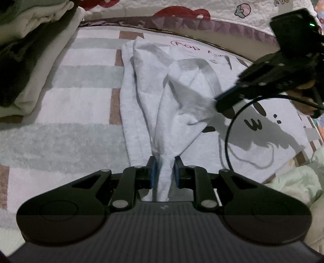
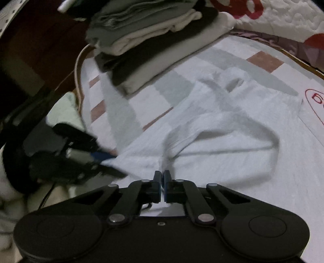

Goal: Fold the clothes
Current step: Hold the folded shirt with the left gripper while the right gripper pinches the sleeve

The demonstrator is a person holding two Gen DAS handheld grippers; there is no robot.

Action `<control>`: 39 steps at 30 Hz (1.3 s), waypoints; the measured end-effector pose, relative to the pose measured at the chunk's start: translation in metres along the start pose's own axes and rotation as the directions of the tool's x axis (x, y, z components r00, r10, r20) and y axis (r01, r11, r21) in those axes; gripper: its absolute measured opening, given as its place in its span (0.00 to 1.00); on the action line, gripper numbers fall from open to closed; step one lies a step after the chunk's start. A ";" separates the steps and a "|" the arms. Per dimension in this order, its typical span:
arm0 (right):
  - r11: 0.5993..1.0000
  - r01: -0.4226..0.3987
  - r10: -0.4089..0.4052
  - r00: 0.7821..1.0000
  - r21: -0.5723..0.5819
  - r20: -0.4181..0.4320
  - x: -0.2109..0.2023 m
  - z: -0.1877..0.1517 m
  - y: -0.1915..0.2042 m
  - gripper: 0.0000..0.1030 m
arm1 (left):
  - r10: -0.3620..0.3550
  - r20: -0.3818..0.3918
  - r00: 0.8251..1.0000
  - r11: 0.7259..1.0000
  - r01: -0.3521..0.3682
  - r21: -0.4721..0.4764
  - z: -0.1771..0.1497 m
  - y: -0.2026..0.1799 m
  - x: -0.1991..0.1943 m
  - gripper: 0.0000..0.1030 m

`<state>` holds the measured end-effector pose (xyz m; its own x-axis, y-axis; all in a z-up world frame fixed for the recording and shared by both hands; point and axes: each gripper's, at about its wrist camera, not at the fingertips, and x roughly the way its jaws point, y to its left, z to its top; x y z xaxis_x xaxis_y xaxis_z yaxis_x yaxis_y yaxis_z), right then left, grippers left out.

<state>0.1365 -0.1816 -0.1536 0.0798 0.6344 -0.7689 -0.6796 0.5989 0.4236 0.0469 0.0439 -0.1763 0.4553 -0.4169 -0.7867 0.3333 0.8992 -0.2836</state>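
The white garment (image 1: 162, 97) lies bunched in long ridges on the checked mat (image 1: 70, 97), to the right of the stack of folded clothes (image 1: 26, 50) as the left wrist view frames it. Nearer the camera than that stack, the left gripper (image 1: 163, 170) has a gathered rope of the garment's cloth between its blue fingers (image 1: 152, 172); the pads stand a little apart and appear to press on the bunch, so it reads as a light hold. On the far side of the garment from the stack, the right gripper (image 2: 162, 183) has its fingers closed, with a pinch of the garment's cloth between them.

The risks, as a judgement: the left hold looks loose, and a pull to spread the cloth could slide the bunch out. The right pinch seems to take several layers at a fold, so lifting may drag up more of the garment than one edge and leave it twisted. The dangling cable (image 1: 228, 129) beside the right gripper could snag the cloth. A wide sweep toward the stack could knock it askew.

Writing: beyond the garment from the stack, a red oval on the printed sheet (image 1: 273, 129) holds letters that look like "Rop"; smaller text beside it is unreadable. The quilt (image 1: 243, 12) behind shows partial letters, too cut off to read.
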 end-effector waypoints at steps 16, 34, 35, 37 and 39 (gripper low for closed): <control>0.974 0.209 -0.203 0.976 -0.082 0.081 -0.003 0.002 0.017 0.63 | 0.009 0.073 0.997 1.000 -0.007 -0.020 -0.001 0.001 -0.004 0.21; 0.984 0.019 -0.031 0.997 0.179 0.067 -0.013 -0.048 -0.009 0.06 | 0.016 0.041 0.999 0.990 -0.021 0.138 0.000 -0.017 -0.009 0.39; 0.983 0.022 -0.034 0.997 0.182 0.064 -0.010 -0.050 -0.009 0.06 | 0.017 0.035 0.999 0.989 -0.022 0.148 0.000 -0.019 -0.008 0.39; 0.983 0.026 -0.036 0.998 0.180 0.053 -0.006 -0.054 -0.006 0.07 | 0.038 0.017 0.999 0.989 -0.040 0.145 -0.002 -0.020 -0.004 0.39; 0.986 0.026 -0.033 0.999 0.165 0.040 -0.003 -0.058 -0.001 0.10 | 0.072 -0.001 0.997 0.989 -0.071 0.132 -0.002 -0.017 -0.001 0.39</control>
<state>0.0943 -0.2123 -0.1798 0.1312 0.6337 -0.7624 -0.5480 0.6872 0.4769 0.0391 0.0296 -0.1721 0.4772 -0.3514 -0.8055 0.4060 0.9011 -0.1526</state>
